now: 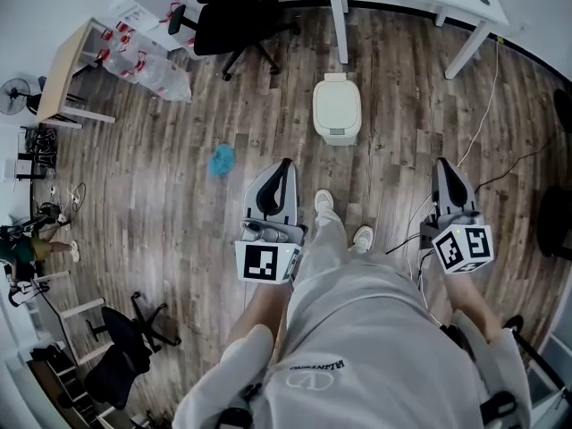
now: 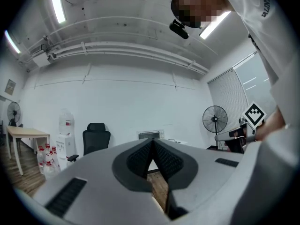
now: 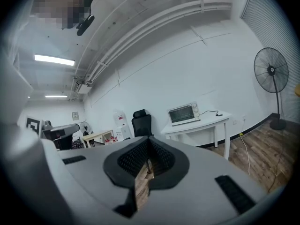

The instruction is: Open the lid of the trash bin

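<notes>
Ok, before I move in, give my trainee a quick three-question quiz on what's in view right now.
1. True or false: the lid of the trash bin is already open.
2. Pick one: the left gripper is A) shut on the lid, B) shut with nothing between its jaws, C) wide open.
3. Fill in: in the head view, the blue object lies to the bin's ____.

Key: 1 false; 2 B; 3 left.
</notes>
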Available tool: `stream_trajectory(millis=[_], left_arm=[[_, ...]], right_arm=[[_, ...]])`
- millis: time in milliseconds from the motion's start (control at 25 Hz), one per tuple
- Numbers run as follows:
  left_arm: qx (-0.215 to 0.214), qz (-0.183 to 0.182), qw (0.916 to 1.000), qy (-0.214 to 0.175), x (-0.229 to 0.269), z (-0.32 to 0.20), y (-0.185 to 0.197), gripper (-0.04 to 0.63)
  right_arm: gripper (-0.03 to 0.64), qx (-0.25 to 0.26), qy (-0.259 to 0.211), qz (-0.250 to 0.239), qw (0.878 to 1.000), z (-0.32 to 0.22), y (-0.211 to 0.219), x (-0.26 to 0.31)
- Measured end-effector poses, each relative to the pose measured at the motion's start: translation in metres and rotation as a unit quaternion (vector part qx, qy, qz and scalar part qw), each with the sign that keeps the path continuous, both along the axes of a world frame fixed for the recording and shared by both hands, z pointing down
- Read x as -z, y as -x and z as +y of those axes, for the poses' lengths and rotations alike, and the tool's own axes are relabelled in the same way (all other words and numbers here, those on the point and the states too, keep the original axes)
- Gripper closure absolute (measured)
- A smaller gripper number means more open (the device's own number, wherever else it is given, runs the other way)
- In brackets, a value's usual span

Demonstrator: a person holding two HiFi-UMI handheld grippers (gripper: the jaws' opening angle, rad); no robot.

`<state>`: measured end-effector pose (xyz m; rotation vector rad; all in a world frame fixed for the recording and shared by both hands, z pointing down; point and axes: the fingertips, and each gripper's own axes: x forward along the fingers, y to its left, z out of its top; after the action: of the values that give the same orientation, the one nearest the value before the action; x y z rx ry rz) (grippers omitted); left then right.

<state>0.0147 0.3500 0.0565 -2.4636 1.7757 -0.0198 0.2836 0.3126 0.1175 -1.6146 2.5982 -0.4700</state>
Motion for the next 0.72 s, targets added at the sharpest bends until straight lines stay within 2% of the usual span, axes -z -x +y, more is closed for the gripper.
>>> stream_trajectory(millis=[320, 720], left_arm=[[-0.019, 0.02, 0.9996, 0.004, -0.009, -0.048, 0.036, 0.597], [-0.059, 0.04, 0.9968, 0.037, -0.036, -0.124, 0.099, 0.597]], right_arm=[[0.6, -0.011, 0.007, 0.012, 1.0, -0.039, 0.04, -0.002], [0.6, -0.032, 0.008, 0.034, 0.999, -0.103, 0.113, 0.004]])
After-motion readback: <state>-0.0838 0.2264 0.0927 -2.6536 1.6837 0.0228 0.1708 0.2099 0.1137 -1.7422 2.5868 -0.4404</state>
